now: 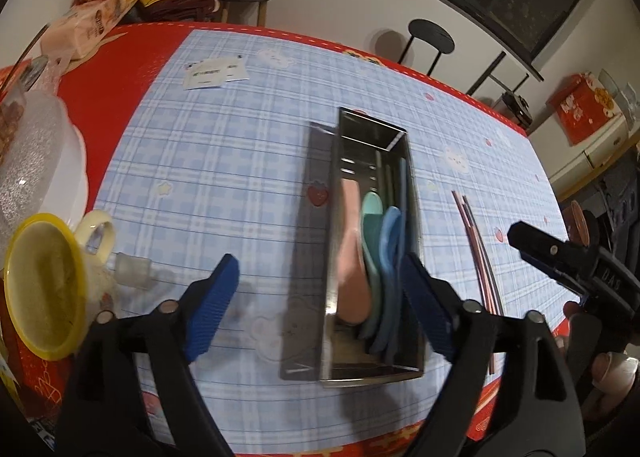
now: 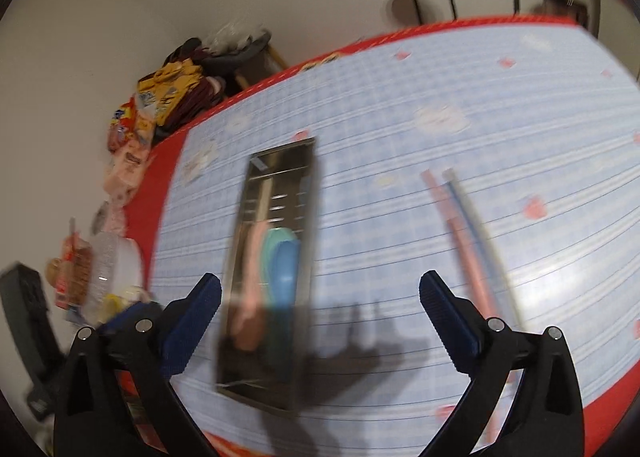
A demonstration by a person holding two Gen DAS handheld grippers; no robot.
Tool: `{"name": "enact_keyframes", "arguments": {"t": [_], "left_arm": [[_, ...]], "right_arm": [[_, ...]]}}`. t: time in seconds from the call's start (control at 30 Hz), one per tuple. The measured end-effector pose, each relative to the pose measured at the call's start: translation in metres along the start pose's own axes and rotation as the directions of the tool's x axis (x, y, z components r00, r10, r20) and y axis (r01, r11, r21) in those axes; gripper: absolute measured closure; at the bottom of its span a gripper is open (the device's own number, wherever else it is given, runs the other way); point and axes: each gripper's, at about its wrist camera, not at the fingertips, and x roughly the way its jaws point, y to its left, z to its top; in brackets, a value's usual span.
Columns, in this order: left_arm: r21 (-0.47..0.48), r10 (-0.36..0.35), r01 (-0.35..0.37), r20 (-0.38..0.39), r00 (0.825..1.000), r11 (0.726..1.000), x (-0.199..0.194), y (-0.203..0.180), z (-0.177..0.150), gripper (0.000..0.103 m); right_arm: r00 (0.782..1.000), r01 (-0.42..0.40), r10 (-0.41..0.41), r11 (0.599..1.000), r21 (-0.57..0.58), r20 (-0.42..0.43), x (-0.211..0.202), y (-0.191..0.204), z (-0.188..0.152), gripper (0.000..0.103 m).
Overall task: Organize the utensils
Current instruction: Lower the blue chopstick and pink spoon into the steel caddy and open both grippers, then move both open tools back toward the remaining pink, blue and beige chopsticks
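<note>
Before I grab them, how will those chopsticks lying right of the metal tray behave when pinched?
The chopsticks look thin and rigid, so probably light and stiff. Lying flat on the smooth tablecloth, they may roll or skid. Bunched side by side, one could slip free of the open right gripper.

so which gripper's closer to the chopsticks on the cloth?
Right. The right gripper hangs open beside the chopsticks, its right finger almost at them. The left gripper, also open, sits over the metal utensil tray.

On the table (image 1: 208,161), 3 spoons (image 1: 374,253) lie inside the metal tray (image 1: 412,185); chopsticks (image 1: 478,253) lie right of it, a mug (image 1: 48,285) far left.
</note>
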Motion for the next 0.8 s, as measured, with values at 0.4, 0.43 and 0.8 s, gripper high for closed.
{"name": "enact_keyframes", "arguments": {"t": [0.4,0.43,0.8], "left_arm": [[0.075,0.055,-0.051,-0.050,0.997,0.996,0.018,-0.076,-0.015,0.006],[0.080,0.055,-0.050,-0.057,0.997,0.996,0.021,-0.083,-0.018,0.006],[0.144,-0.044,0.059,-0.108,0.993,0.988,0.048,-0.159,-0.054,0.006]], "right_arm": [[0.992,0.126,-0.126,0.992,-0.020,0.032,-0.034,-0.097,-0.027,0.006],[0.991,0.131,-0.130,0.991,-0.013,0.029,-0.035,-0.104,-0.028,0.006],[0.991,0.133,-0.133,0.991,0.010,0.019,-0.047,-0.169,-0.037,0.006]]}}
